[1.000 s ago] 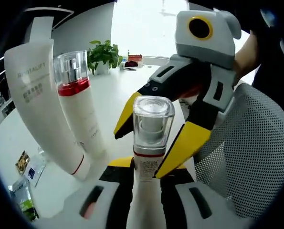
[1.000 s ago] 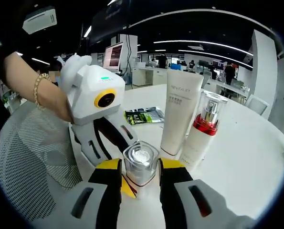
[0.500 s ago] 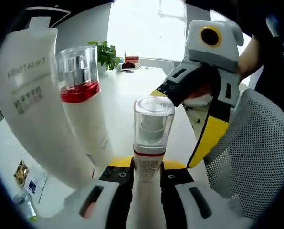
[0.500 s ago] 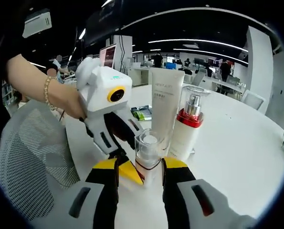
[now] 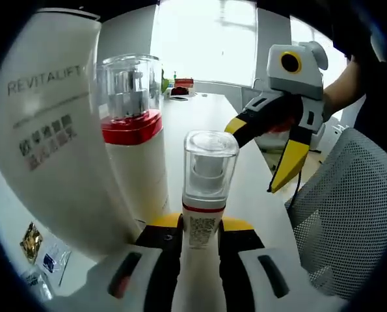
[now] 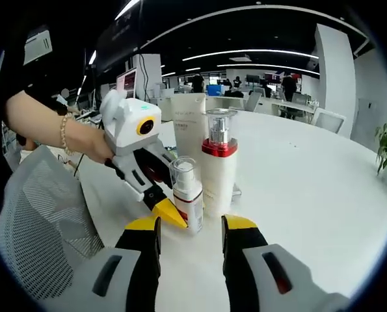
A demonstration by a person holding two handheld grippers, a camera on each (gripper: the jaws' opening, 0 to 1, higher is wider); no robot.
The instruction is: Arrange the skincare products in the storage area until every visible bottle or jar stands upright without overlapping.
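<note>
Your left gripper (image 5: 198, 242) is clenched on the small pump bottle (image 5: 205, 195), its jaws pinching the white lower body just under the red band. That bottle is slim, tall for its base and probably light, so it will tip easily. Its clear square cap looks like hard, slick plastic that may pull off, so keep your hold low on the opaque body rather than on the cap.

Just left of that gripper stands the taller pump bottle (image 5: 136, 149), a smooth white cylinder with a red collar and a clear round cap. Further left and touching it rises the big white tube (image 5: 47, 149), matte and likely squeezable, standing on its cap end. Take that one near the stiff bottom, not the soft middle.

Your right gripper (image 6: 190, 242) is released, jaws apart and empty, with all three products upright on the glossy white surface (image 6: 310, 188) just ahead of it.
</note>
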